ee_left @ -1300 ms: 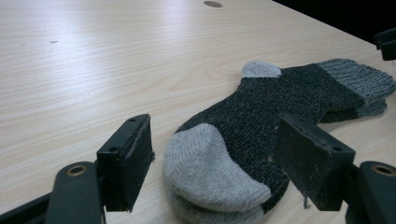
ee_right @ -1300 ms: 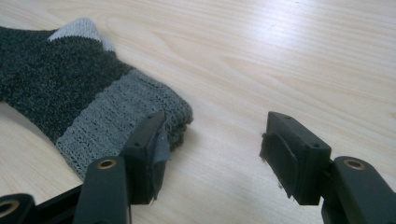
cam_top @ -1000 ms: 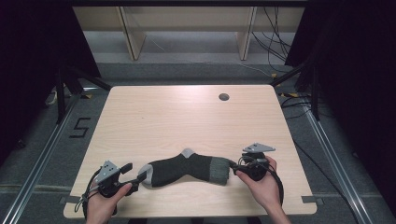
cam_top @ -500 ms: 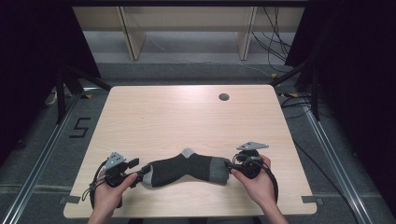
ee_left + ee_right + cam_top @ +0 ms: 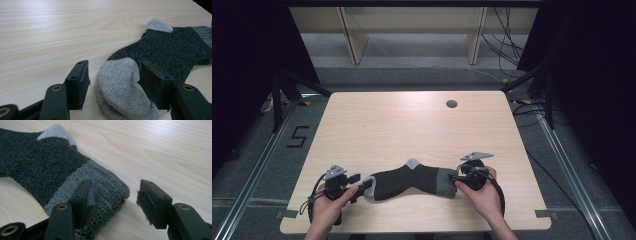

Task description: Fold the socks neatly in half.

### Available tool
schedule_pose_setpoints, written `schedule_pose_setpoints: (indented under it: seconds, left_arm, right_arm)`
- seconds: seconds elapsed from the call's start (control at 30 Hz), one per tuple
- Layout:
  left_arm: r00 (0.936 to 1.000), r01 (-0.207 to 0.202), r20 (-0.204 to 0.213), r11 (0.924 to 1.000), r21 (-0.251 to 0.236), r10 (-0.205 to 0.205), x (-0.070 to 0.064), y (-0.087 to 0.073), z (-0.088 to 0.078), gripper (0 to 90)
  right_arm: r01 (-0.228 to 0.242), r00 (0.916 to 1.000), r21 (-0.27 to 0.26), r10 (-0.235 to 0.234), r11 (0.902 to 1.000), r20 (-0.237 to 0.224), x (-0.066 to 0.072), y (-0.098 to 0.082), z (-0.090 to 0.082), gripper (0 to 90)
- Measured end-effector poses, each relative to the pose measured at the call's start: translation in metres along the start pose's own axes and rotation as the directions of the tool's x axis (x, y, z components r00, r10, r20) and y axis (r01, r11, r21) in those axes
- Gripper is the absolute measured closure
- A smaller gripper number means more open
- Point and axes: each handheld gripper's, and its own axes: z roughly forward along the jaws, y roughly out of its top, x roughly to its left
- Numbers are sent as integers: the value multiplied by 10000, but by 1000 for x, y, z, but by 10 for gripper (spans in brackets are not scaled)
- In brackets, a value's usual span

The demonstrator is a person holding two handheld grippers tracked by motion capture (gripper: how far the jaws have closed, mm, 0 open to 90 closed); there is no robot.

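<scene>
A dark grey sock (image 5: 412, 182) with a light grey toe, heel and cuff lies flat near the table's front edge. My left gripper (image 5: 362, 186) is at its toe end. In the left gripper view the toe (image 5: 120, 97) sits between the jaws of that gripper (image 5: 113, 83): one pad touches it, the other stands off with a gap. My right gripper (image 5: 455, 176) is at the cuff. In the right gripper view one pad of that gripper (image 5: 113, 195) rests on the ribbed cuff (image 5: 105, 182), the other hangs beside its edge. Both grippers' jaws have just been closing.
The light wooden table (image 5: 412, 125) has a round cable hole (image 5: 451, 104) at the back right. Wooden shelf legs and cables stand on the floor behind it. A "5" mark (image 5: 297, 136) lies on the floor to the left.
Both grippers' jaws have narrowed around the sock's ends. The right gripper has eased inward toward the cuff. The sock lies as before.
</scene>
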Motion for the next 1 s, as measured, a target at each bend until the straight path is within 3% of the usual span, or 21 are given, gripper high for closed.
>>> schedule_pose_setpoints:
  seconds: [0.07, 0.13, 0.2, 0.27, 0.33, 0.47, 0.53, 0.57, 0.6, 0.63, 0.67, 0.7, 0.73, 0.77, 0.8, 0.93, 1.0]
  left_arm:
    - [9999, 92, 85, 9999, 106, -93, 0, -1, 1, 396]
    - [9998, 171, 46, 9997, 181, -172, 1, -1, 3, 396]
    - [9996, 272, -23, 9993, 257, -272, 3, -2, 4, 394]
    - [9992, 394, -24, 9987, 333, -393, 4, -3, 5, 389]
    - [9987, 496, 82, 9980, 402, -500, 4, -5, 6, 389]
    - [9983, 563, 93, 9973, 481, -568, 3, -6, 7, 412]
    - [9980, 580, 228, 9968, 546, -594, 4, -7, 7, 431]
    - [9974, 631, 302, 9963, 585, -650, 4, -7, 8, 446]
    - [9971, 650, 354, 9960, 615, -672, 4, -8, 8, 469]
    - [9965, 723, 381, 9955, 620, -748, 3, -9, 9, 483]
    - [9961, 753, 409, 9952, 628, -779, 3, -10, 9, 501]
    - [9952, 828, 461, 9943, 668, -860, 4, -10, 9, 513]
    - [9934, 964, 551, 9929, 691, -1003, 5, -10, 9, 525]
    - [9918, 1055, 645, 9919, 710, -1101, 7, -11, 9, 537]
    - [9893, 1187, 760, 9902, 733, -1243, 8, -11, 9, 550]
    - [9891, 1134, 864, 9908, 740, -1196, 8, -12, 9, 618]
    - [9900, 1078, 846, 9924, 599, -1127, 7, -12, 9, 658]
  right_arm:
    - [116, 9995, 23, -117, 9999, 278, 1, 0, 0, 456]
    - [71, 9999, 44, -72, 10000, 73, 1, 0, 2, 456]
    - [32, 9996, -172, -27, 9998, 279, 3, -1, 4, 456]
    - [78, 10000, 109, -78, 9999, 40, 2, -1, 4, 456]
    - [222, 9993, 115, -226, 9997, 305, 2, -1, 4, 456]
    - [114, 9995, 197, -120, 9997, 300, 2, -2, 4, 456]
    - [118, 9995, 180, -124, 9998, 305, 3, -1, 5, 457]
    - [-109, 9995, 342, 99, 9994, 303, 5, -1, 4, 457]
    - [1, 9985, 327, -19, 9995, 554, 4, -2, 4, 457]
    - [302, 9977, 229, -316, 9993, 603, 1, -2, 5, 457]
    - [320, 9974, 344, -341, 9989, 630, 1, -2, 5, 457]
    - [351, 9980, 365, -370, 9987, 522, 1, -2, 5, 457]
    - [-79, 9995, 390, 66, 9992, 316, 4, -3, 5, 457]
    - [182, 9993, 324, -193, 9993, 321, 2, -2, 6, 457]
    - [150, 9994, 354, -162, 9993, 320, 3, -3, 7, 457]
    - [236, 9990, 236, -245, 9994, 362, 3, -3, 7, 457]
    - [-118, 9995, 181, 112, 9998, 304, 4, -4, 8, 452]
